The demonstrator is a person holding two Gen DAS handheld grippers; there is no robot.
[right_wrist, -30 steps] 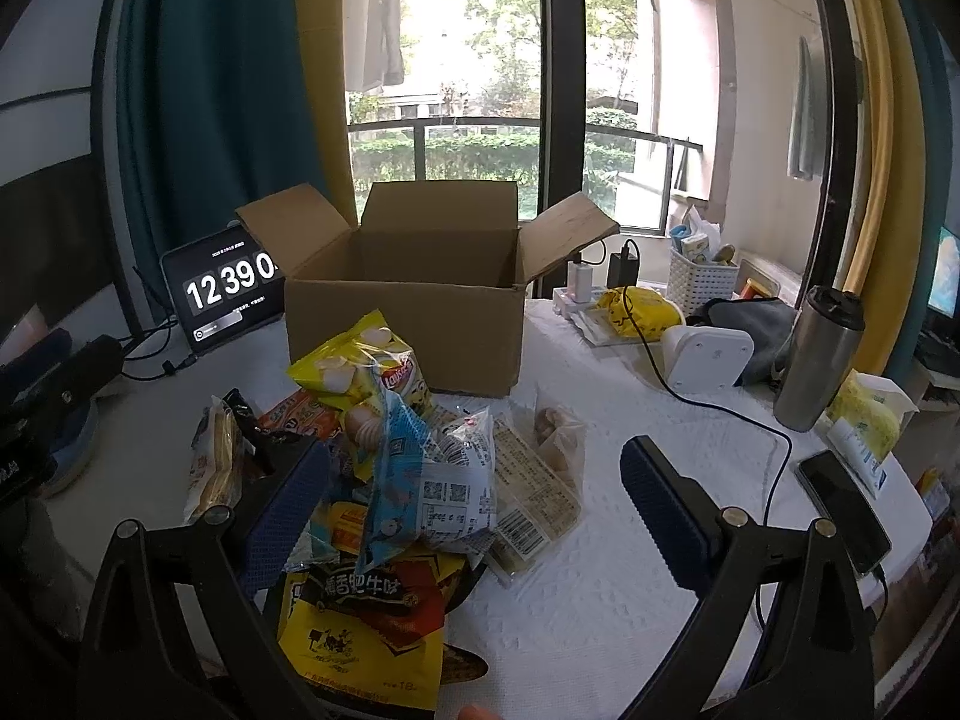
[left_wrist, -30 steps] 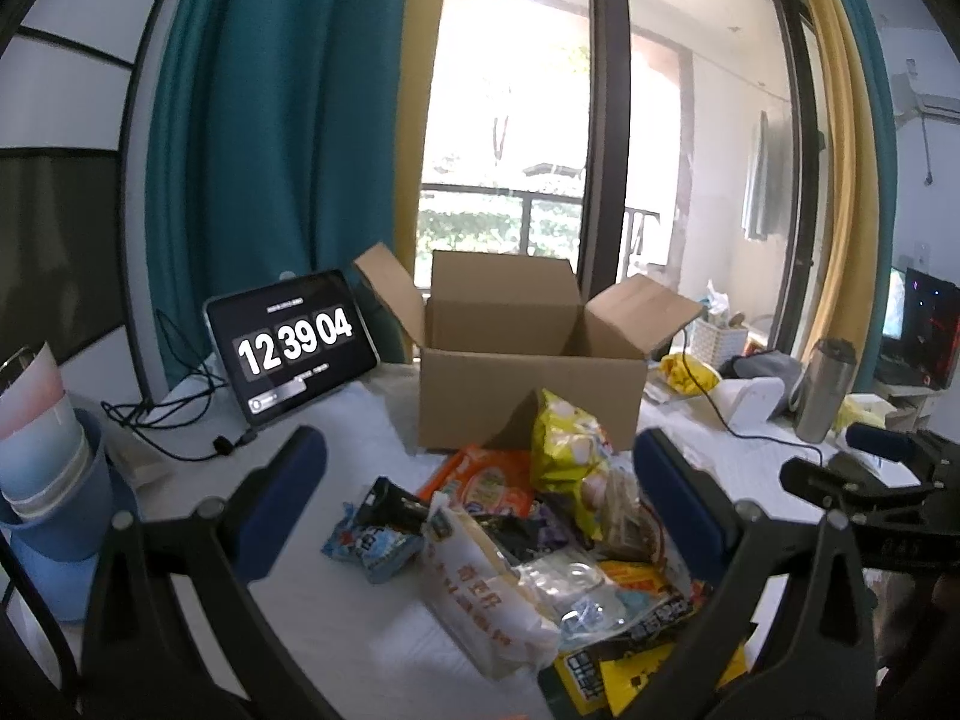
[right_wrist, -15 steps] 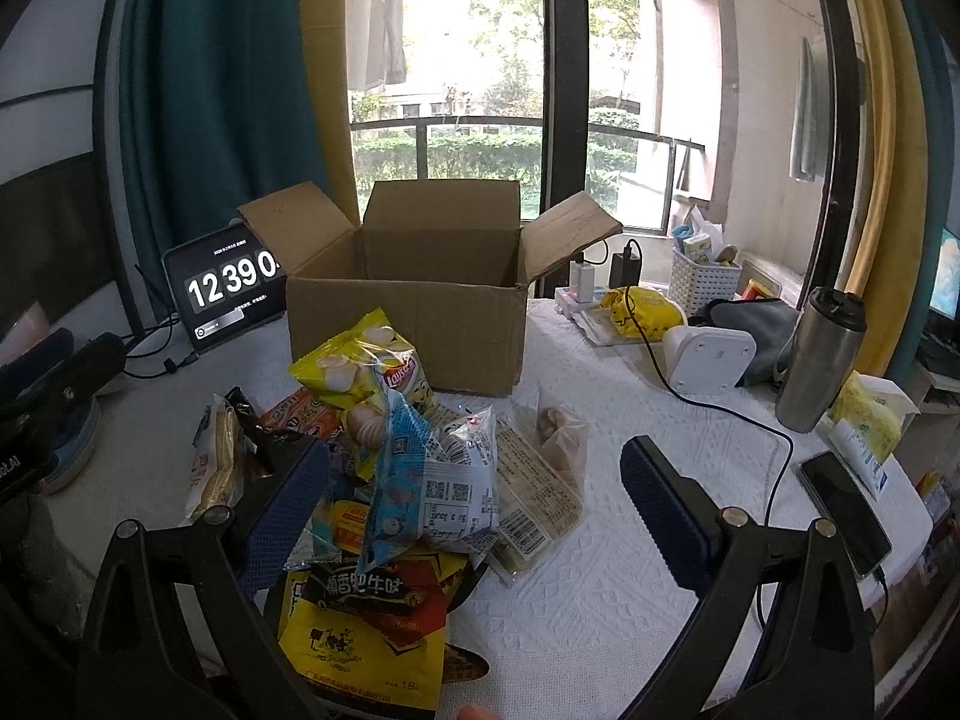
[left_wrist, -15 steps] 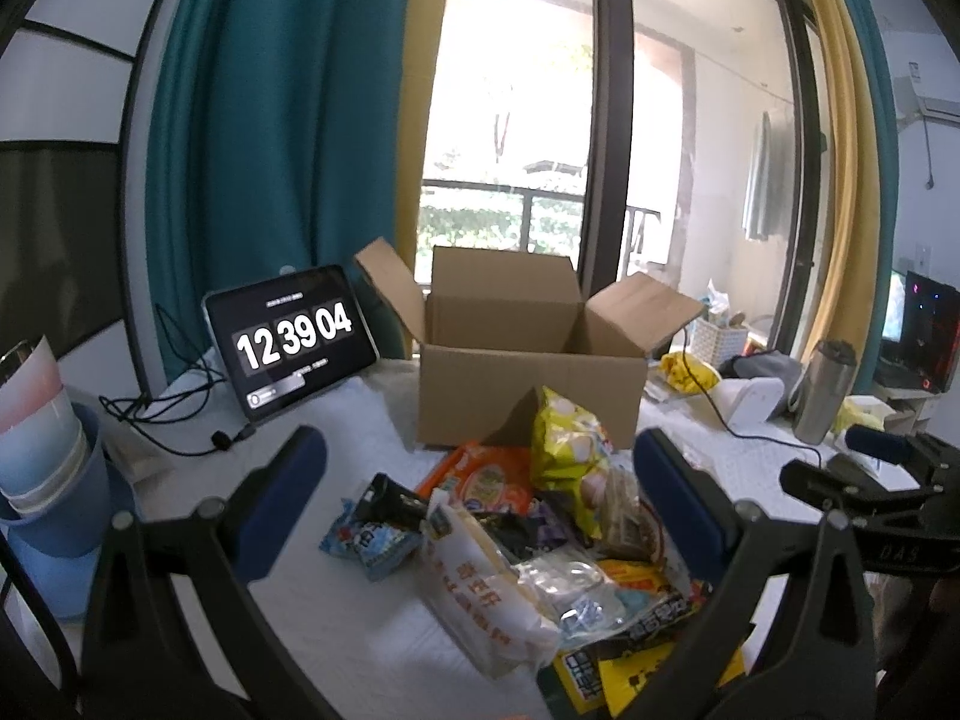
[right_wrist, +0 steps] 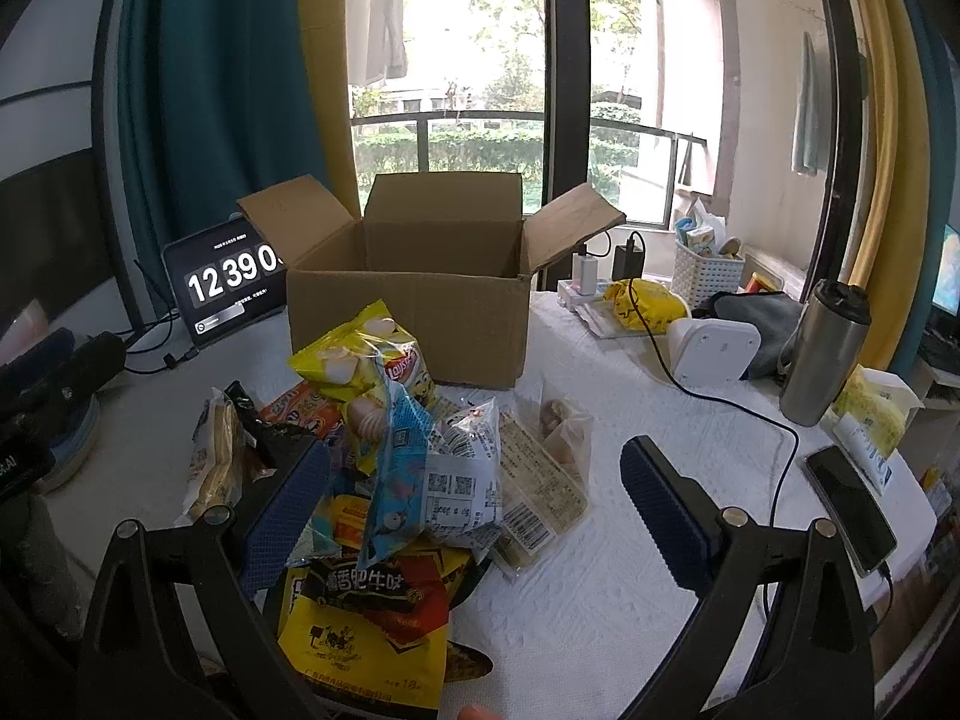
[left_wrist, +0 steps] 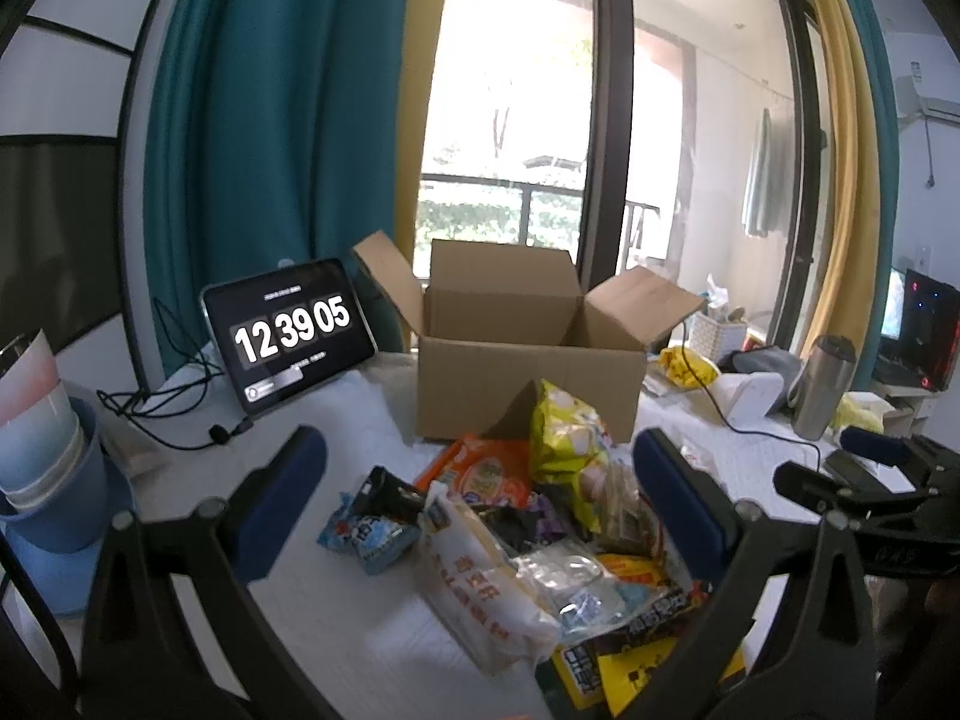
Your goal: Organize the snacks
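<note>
Left wrist view: left gripper (left_wrist: 480, 480) hovers above the snack pile (left_wrist: 528, 516), jaws spread wide and holding nothing. Right wrist view: right gripper (right_wrist: 474, 492) likewise stands wide open and empty over the same pile. The pile lies mid-tabletop (right_wrist: 600, 570), just in front of the open box (right_wrist: 414, 306), whose four flaps stand up and outward; its inside appears bare, though the floor is hidden from both views.

Orientation. The yellow chip bag (right_wrist: 366, 360) leans upright against the box front, long axis near vertical. The white bag (left_wrist: 480, 570) lies flat, long axis running from the box toward the near edge. The blue packet (right_wrist: 396, 468) stands tilted atop the pile, top toward the box. The yellow-red bag (right_wrist: 372, 612) lies flat nearest the near edge.

Risks, as judged. Packets overlap loosely, so closing on one may drag or tip its neighbours, and the yellow-red bag could slide off the near edge. Slick film may slip from the pads. Air-filled bags may burst or crush under a hard pinch. The raised front flap (left_wrist: 510, 414) could catch a bag on the way in. A cable (right_wrist: 720, 402) and phone (right_wrist: 852, 510) lie toward the right edge, within reach of a wide swing.
</note>
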